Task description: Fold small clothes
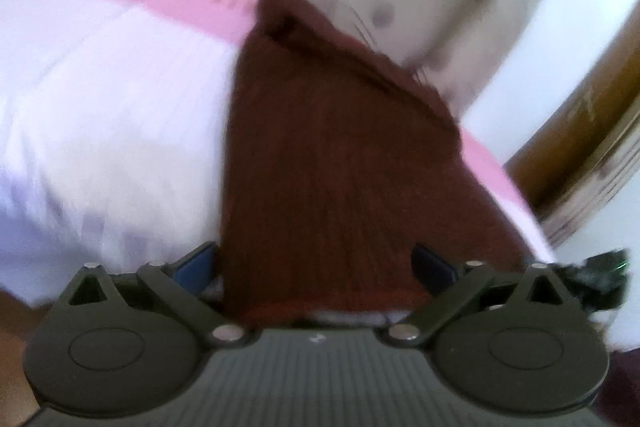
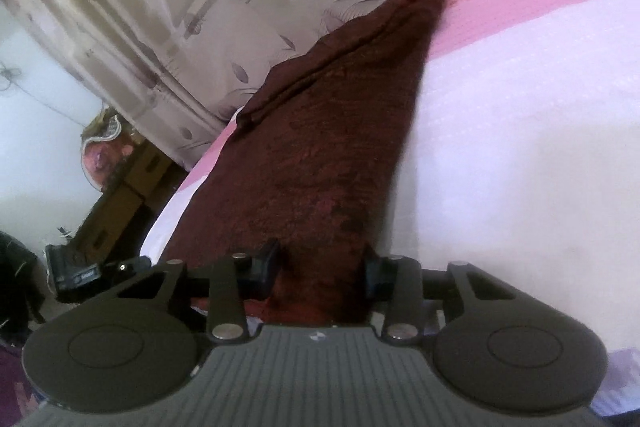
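Note:
A dark maroon cloth lies stretched over a pink-and-white bedspread. In the left wrist view, my left gripper stands wide open with the cloth's near edge between its fingers. The view is blurred by motion. In the right wrist view the same maroon cloth runs away from me to a folded far corner. My right gripper is partly closed, its fingers on either side of the cloth's near end; whether they pinch it is unclear.
The bedspread covers most of the right wrist view. A patterned beige curtain hangs behind the bed. A wooden headboard stands at the right of the left wrist view. Brown furniture and my left gripper show at lower left.

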Demonstrator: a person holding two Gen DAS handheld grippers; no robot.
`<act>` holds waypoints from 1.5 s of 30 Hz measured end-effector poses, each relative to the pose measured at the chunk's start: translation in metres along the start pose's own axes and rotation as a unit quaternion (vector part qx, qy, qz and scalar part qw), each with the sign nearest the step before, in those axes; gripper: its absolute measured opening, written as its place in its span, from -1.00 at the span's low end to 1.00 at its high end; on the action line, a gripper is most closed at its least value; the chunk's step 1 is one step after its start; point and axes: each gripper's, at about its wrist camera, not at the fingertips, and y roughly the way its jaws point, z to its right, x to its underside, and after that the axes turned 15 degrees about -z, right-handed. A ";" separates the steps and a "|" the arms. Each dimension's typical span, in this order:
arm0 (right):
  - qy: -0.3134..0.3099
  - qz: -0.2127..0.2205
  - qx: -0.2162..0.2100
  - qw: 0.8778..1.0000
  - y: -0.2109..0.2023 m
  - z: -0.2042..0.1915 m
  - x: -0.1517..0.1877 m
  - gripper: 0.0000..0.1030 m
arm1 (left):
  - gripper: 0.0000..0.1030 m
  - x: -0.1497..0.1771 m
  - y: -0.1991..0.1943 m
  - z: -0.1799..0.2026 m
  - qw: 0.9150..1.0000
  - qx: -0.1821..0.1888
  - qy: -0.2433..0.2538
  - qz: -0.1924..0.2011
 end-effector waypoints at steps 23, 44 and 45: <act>0.012 -0.013 0.017 1.000 0.010 -0.010 -0.005 -0.33 | -0.64 -0.003 0.003 0.096 0.956 -0.201 0.192 0.094; 0.012 -0.005 0.013 1.000 0.008 -0.009 0.004 -0.62 | -0.64 -0.015 0.015 0.101 0.948 -0.247 0.187 0.074; 0.012 -0.004 0.011 1.000 0.007 -0.009 0.004 -0.62 | -0.64 -0.015 0.015 0.101 0.948 -0.247 0.187 0.074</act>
